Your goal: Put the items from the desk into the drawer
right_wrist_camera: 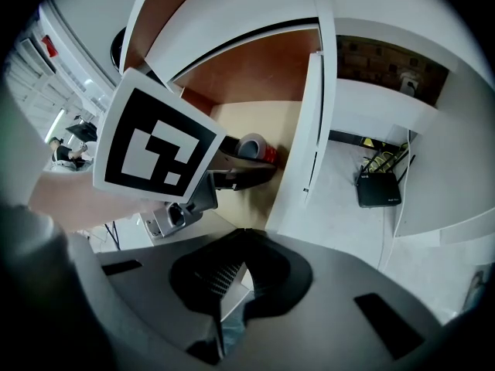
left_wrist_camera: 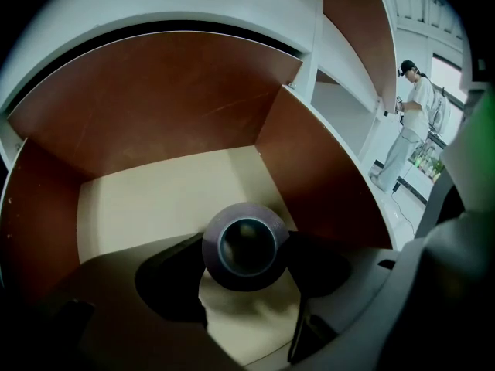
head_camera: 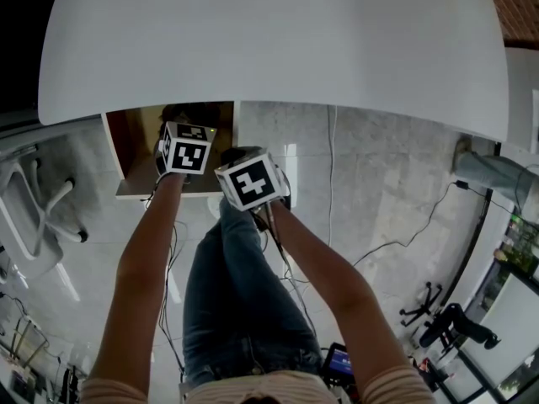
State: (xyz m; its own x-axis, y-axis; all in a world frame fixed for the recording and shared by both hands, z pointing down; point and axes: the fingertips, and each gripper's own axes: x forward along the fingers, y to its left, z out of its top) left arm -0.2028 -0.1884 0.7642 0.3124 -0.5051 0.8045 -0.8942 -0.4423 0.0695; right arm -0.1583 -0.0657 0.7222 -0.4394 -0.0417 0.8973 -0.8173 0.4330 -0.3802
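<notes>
Left hand-held gripper [left_wrist_camera: 244, 275] pinches round, glossy tape roll [left_wrist_camera: 210, 246] above drawer [left_wrist_camera: 155, 199].

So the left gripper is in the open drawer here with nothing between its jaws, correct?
Not quite. The left gripper is in the open drawer, but its jaws are not empty: they are closed on a roll of tape, seen end-on above the drawer's pale floor. The left gripper view shows this.

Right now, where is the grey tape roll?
In the left gripper view, the grey tape roll is clamped in the jaws of the left tool, held over the cream floor of the open drawer.
</notes>
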